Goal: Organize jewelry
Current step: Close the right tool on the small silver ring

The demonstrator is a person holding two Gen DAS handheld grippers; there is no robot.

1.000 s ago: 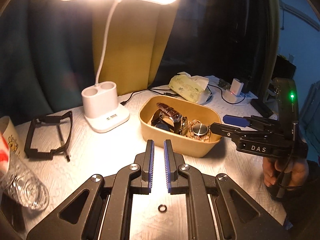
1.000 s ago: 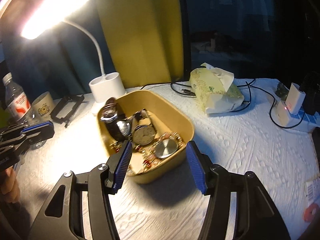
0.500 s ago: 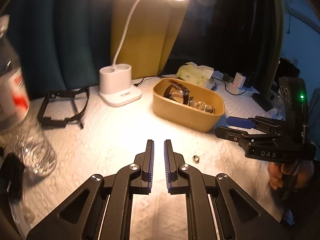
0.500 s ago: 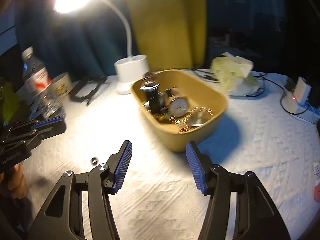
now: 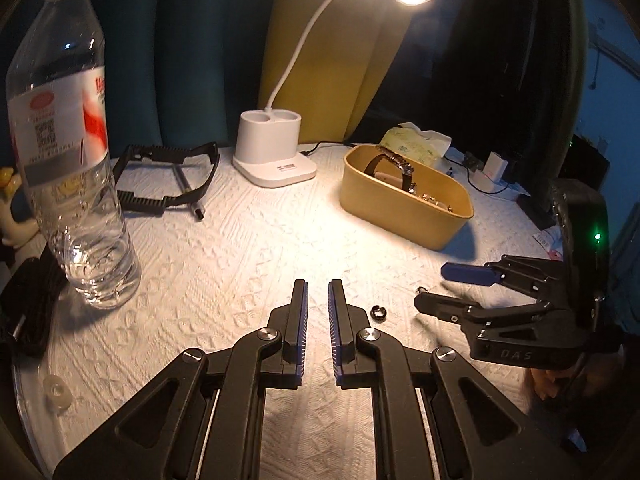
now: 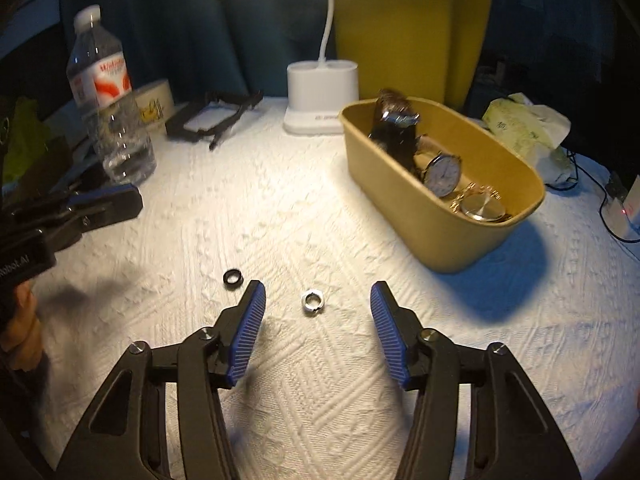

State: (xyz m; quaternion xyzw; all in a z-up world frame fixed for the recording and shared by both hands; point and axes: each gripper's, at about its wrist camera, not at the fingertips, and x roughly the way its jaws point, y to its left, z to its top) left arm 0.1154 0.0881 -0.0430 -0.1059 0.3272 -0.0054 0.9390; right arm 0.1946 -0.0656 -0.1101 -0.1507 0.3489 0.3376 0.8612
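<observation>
A silver ring (image 6: 313,303) lies on the white cloth between my right gripper's (image 6: 317,287) blue pads, untouched; the jaws are closing. A black ring (image 6: 233,279) lies just left of the left pad. In the left wrist view the black ring (image 5: 378,314) sits right of my left gripper (image 5: 318,284), which is shut with nothing in it. The right gripper (image 5: 432,286) hovers beyond that ring. The tan tray (image 6: 432,236) at the right holds watches (image 6: 442,172) and gold pieces. My left gripper (image 6: 132,200) shows at the left edge.
A water bottle (image 5: 68,140) stands close on the left, with a cup (image 6: 154,106) behind it. A black frame (image 5: 168,176) and the white lamp base (image 5: 272,148) sit at the back. A tissue pack (image 6: 524,132) and charger cables (image 6: 624,208) lie right of the tray.
Both grippers have drawn back from the tray and sunk toward the cloth. The two rings now lie just ahead of the fingers. The right jaws have narrowed.
</observation>
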